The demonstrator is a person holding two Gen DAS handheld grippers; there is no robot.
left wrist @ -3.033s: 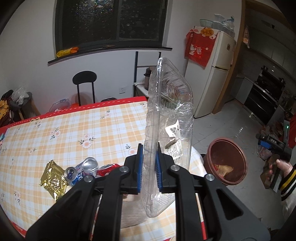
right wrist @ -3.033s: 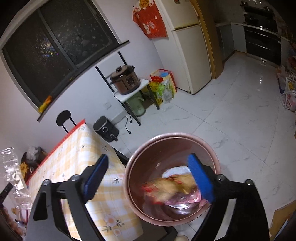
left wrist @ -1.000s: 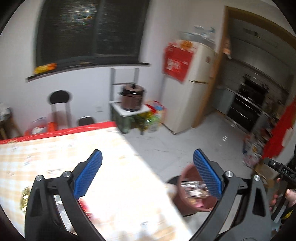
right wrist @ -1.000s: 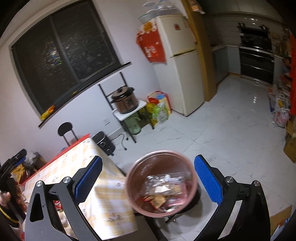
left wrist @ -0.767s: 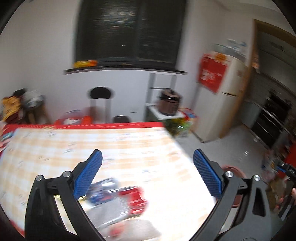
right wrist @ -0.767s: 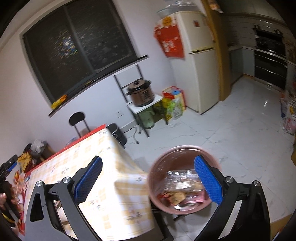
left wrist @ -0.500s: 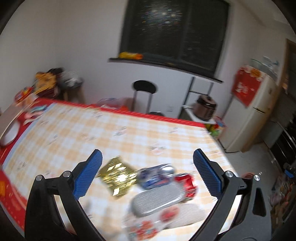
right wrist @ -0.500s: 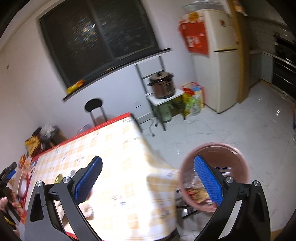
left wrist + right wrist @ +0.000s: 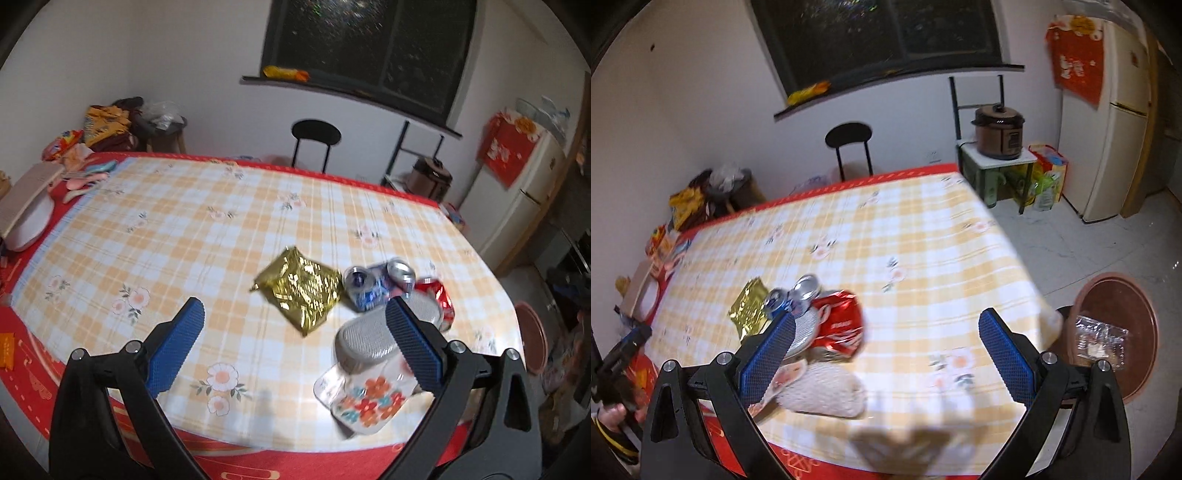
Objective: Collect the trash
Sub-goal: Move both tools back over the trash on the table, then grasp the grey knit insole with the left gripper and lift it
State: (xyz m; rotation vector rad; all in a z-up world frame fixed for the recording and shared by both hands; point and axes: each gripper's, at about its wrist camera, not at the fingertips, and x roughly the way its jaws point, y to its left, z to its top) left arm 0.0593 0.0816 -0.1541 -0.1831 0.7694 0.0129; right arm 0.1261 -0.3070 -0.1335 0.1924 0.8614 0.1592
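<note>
Left gripper: jaws spread wide, nothing held, above the counter's near edge.
Right gripper: also wide open and empty.
Trash: gold wrapper, blue can, red can, grey pouch, floral packet, bunched near the counter's near right corner.
Bin: on the floor off that corner, clear tray inside.

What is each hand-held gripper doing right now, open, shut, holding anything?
Left hand-held gripper: open, holding nothing.
Right hand-held gripper: open, holding nothing.
</note>
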